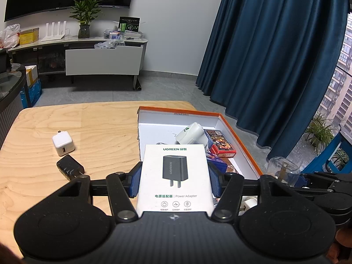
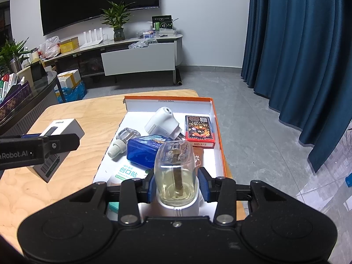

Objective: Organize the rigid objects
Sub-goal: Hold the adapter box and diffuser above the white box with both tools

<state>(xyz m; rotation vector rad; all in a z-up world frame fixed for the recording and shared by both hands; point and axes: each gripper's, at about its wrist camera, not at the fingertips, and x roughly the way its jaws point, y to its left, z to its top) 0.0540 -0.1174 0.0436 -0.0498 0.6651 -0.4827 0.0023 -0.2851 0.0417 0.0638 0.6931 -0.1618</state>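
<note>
Clearly the left gripper (image 1: pixel 173 180) is clamped on an adapter box (image 1: pixel 175 176), its blue pads (image 1: pixel 134 182) pressed against both long sides of the white carton, which shows a black plug and the words "Power Adapter". From the right wrist view the same adapter box (image 2: pixel 56 147) is held above the table (image 2: pixel 92 114), left of the tray (image 2: pixel 216 129).

The right gripper (image 2: pixel 176 183) is closed on a bottle (image 2: pixel 175 167), a clear one with yellowish liquid at the bottom and a wick inside, seated in a white base. The pads (image 2: pixel 150 186) grip it low on both sides. It is held over the near end of the tray. In the left view the bottle (image 1: pixel 282 167) shows just beyond the tray's right rim.

The tray (image 1: pixel 244 140) is a shallow white box lid with an orange rim, lying on the right part of the wooden table (image 1: pixel 99 127). Inside it lie a white plug-in unit (image 2: pixel 162 123), a card deck (image 2: pixel 199 131) near the right wall, a blue case (image 2: pixel 145 151), a small clear vial (image 2: pixel 123 140) with a white cap, and a bandage pack (image 2: pixel 129 172) under the case.

On the bare table to the left of the tray sit a white charger (image 1: pixel 62 143) and, just beside it toward the camera, a black charger (image 1: pixel 70 167). They are close together; whether they touch cannot be told.
</note>
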